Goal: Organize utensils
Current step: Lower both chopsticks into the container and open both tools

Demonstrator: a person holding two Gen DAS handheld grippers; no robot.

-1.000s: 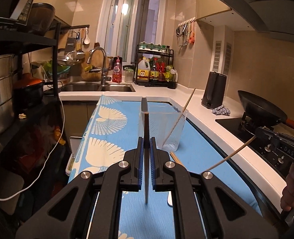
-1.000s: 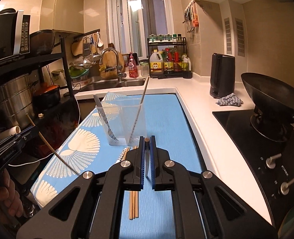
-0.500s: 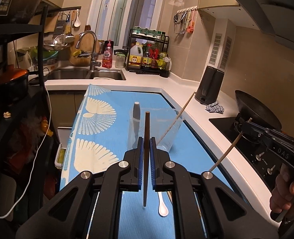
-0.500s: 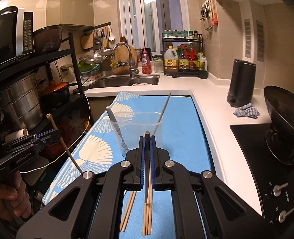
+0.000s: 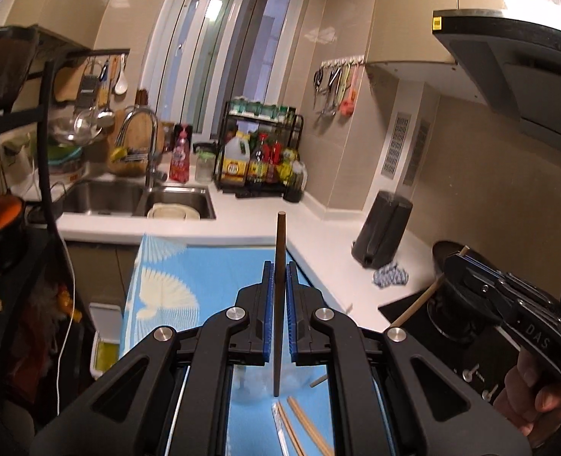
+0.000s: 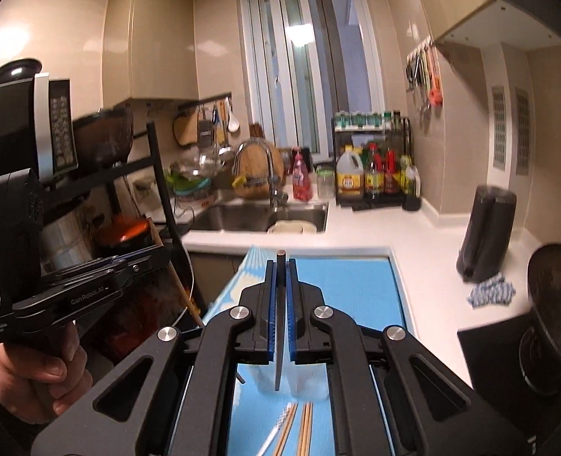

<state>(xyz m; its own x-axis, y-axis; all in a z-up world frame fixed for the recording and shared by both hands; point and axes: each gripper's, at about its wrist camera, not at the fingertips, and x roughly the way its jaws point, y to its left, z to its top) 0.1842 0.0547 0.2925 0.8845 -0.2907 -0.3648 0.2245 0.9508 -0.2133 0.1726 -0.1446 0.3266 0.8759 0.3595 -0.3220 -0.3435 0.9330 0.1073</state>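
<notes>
My left gripper (image 5: 279, 266) is shut on a brown chopstick (image 5: 279, 304) held upright above the clear plastic cup (image 5: 257, 383). My right gripper (image 6: 280, 264) is shut on another chopstick (image 6: 279, 334) held upright over the same cup (image 6: 307, 380). Each gripper shows in the other's view, the right one (image 5: 508, 296) with its chopstick sticking out, the left one (image 6: 90, 281) likewise. Several loose chopsticks (image 6: 303, 429) lie on the blue mat (image 6: 356, 285) in front of the cup, also in the left wrist view (image 5: 303, 425).
A sink (image 6: 261, 216) and a rack of bottles (image 6: 375, 174) stand at the back. A black kettle (image 6: 485, 231) and a wok (image 6: 557, 296) on the stove are at the right. A black shelf with pots (image 6: 128, 228) is at the left.
Both grippers have risen and come forward over the cup, each keeping its chopstick. The cup now sits low under the fingers instead of ahead of them.
</notes>
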